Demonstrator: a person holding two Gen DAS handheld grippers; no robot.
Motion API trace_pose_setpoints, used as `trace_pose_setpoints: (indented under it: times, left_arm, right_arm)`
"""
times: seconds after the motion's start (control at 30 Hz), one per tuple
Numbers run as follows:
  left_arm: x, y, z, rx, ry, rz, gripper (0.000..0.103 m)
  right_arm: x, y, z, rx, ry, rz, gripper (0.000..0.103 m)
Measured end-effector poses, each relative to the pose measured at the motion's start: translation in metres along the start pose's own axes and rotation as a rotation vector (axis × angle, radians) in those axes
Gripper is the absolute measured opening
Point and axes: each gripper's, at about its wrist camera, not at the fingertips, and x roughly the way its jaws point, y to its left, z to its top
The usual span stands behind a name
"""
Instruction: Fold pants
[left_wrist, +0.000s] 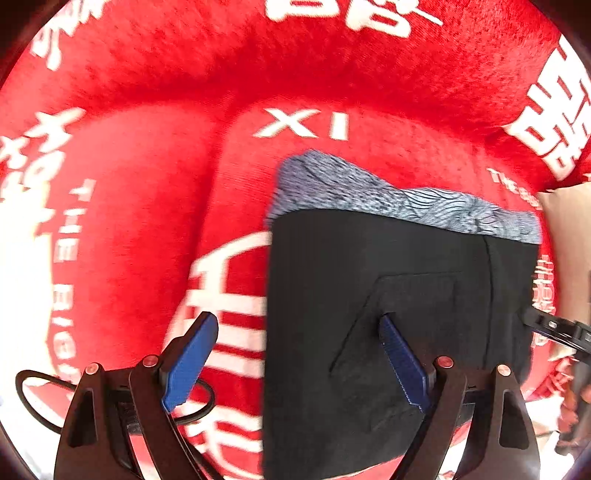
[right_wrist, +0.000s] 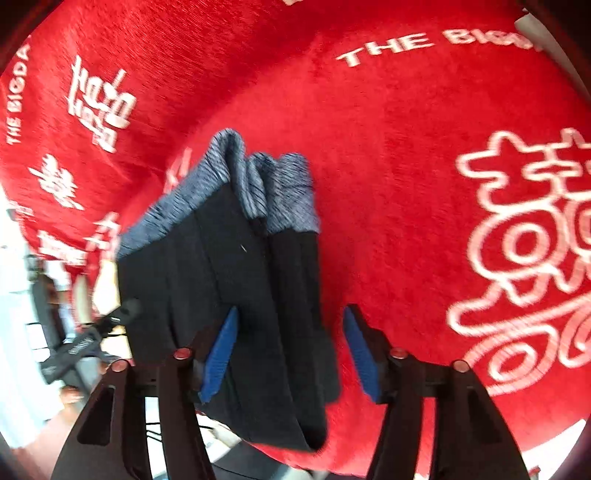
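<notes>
Here, folded black pants with a grey knit waistband (left_wrist: 388, 295) occupy frame centre on the red printed cloth (left_wrist: 147, 166). The left gripper (left_wrist: 299, 354) stands wide open, gripping nothing. The right gripper (right_wrist: 291, 350) is likewise wide open.

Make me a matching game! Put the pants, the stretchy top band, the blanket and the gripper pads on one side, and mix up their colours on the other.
Things:
1. pants
2. waistband
3. blanket
4. left gripper pads

Colours:
A. red with white writing
B. blue
C. black
D. speckled grey

Pairs: 1-C, 2-D, 3-A, 4-B
</notes>
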Motion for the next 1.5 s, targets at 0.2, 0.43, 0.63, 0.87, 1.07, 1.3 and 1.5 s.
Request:
trace_pose_setpoints:
  times: [0.2, 0.43, 0.63, 0.87, 1.07, 1.3, 1.5]
  left_arm:
    - [-0.045, -0.012, -0.013, 0.048, -0.033, 0.108, 0.090]
    - [-0.075, -0.045, -0.033, 0.030, 0.004, 0.129, 0.091]
    - [-0.092, -0.066, -0.051, -0.011, 0.011, 0.138, 0.103]
    - [-0.099, -0.073, -0.066, 0.055, 0.023, 0.148, 0.103]
    - [-0.102, -0.060, -0.080, 0.105, 0.009, 0.171, 0.103]
    - [-0.109, -0.045, -0.091, 0.112, 0.021, 0.153, 0.103]
    - [-0.117, -0.040, -0.096, 0.118, 0.012, 0.152, 0.103]
  right_arm:
    - [-0.031, 0.016, -0.015, -0.039, 0.002, -0.157, 0.076]
    - [-0.068, 0.048, -0.031, -0.124, -0.008, -0.235, 0.080]
    - [-0.088, 0.072, -0.045, -0.197, -0.011, -0.240, 0.085]
    - [-0.093, 0.094, -0.060, -0.214, -0.069, -0.276, 0.103]
    - [-0.082, 0.112, -0.079, -0.189, -0.079, -0.309, 0.103]
    - [-0.081, 0.126, -0.099, -0.146, -0.087, -0.344, 0.103]
    - [-0.081, 0.138, -0.113, -0.151, -0.088, -0.388, 0.103]
